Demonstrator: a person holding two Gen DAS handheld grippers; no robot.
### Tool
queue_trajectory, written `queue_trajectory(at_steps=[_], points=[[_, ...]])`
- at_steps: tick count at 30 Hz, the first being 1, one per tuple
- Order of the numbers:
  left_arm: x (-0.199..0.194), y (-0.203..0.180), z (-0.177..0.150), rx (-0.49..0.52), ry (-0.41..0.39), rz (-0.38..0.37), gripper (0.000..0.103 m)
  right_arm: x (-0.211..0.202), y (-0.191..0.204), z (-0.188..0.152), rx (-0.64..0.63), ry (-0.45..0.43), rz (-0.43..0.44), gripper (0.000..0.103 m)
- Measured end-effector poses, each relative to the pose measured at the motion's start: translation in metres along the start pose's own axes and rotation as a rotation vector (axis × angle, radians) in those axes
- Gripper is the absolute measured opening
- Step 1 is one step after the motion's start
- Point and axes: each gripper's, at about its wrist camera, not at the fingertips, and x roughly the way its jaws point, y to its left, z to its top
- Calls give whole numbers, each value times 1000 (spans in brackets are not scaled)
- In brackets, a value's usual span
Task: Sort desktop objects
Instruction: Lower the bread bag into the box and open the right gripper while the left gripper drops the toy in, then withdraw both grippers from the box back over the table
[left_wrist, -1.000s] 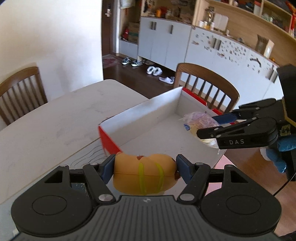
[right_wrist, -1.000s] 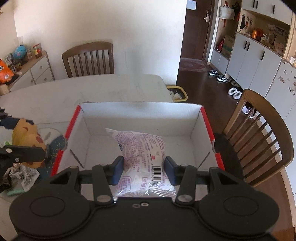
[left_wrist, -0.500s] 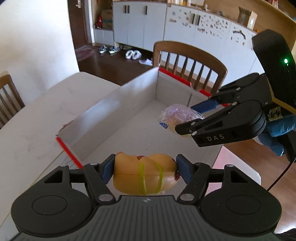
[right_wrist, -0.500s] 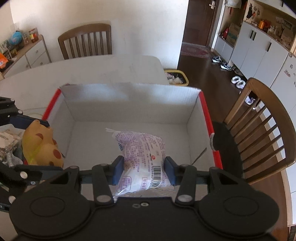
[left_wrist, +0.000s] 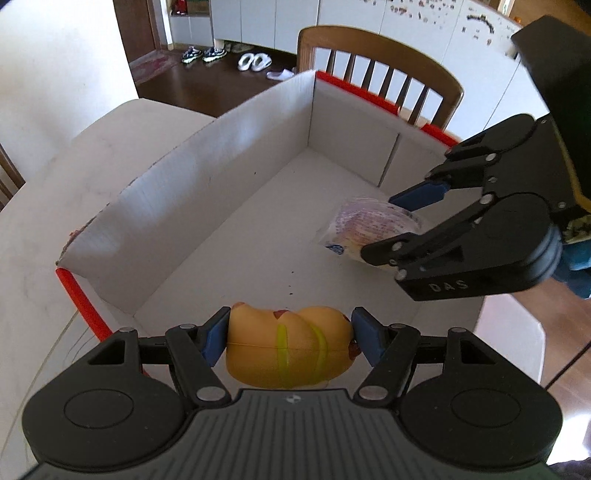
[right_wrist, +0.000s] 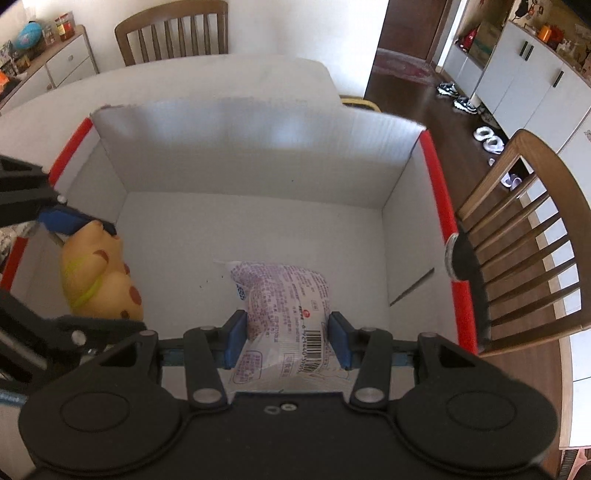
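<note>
Left wrist view shows the left tongs (left_wrist: 290, 334) clamped on a yellow squeaky toy (left_wrist: 288, 347) with green stripes, held above the near end of a white box (left_wrist: 236, 155) with red edges that sits on the counter (left_wrist: 110, 140). In the same view the right tongs (left_wrist: 402, 225) come in from the side, closed on a sealed snack packet (left_wrist: 365, 229) over the box floor. Right wrist view confirms it: the right tongs (right_wrist: 286, 339) pinch the packet (right_wrist: 284, 295) across its width, with the toy (right_wrist: 99, 277) at the box's left side.

Judging by this, both items are over the box and neither is released yet, so the sort is partway done; letting go of each remains. The box floor looks bare otherwise.

Whether either item already rests on the box floor cannot be told. The packet's print is too small to read. Clutter at the left edge of the right wrist view is cut off, so what else awaits sorting stays unknown.
</note>
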Motion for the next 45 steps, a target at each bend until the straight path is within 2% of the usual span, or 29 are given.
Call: queue_trajectory(at_steps=[5, 16, 19, 22, 25, 37, 45], points=[[10, 1, 1, 20, 45, -8, 70, 8, 2, -2, -1, 30, 2, 47], [20, -4, -3, 51, 82, 6, 71, 13, -2, -3, 14, 47, 2, 49], [22, -6, -5, 70, 92, 33, 71, 13, -1, -2, 13, 48, 3, 49], [30, -8, 2, 78, 99, 35, 72, 12, -1, -2, 18, 47, 4, 49], [29, -8, 3, 73, 100, 33, 72, 10, -1, -4, 21, 45, 5, 54], [-3, -9, 2, 7, 18, 0, 74, -26, -9, -8, 58, -22, 12, 57], [-36, -14, -12, -29, -64, 0, 74, -54, -2, -10, 65, -73, 19, 57]])
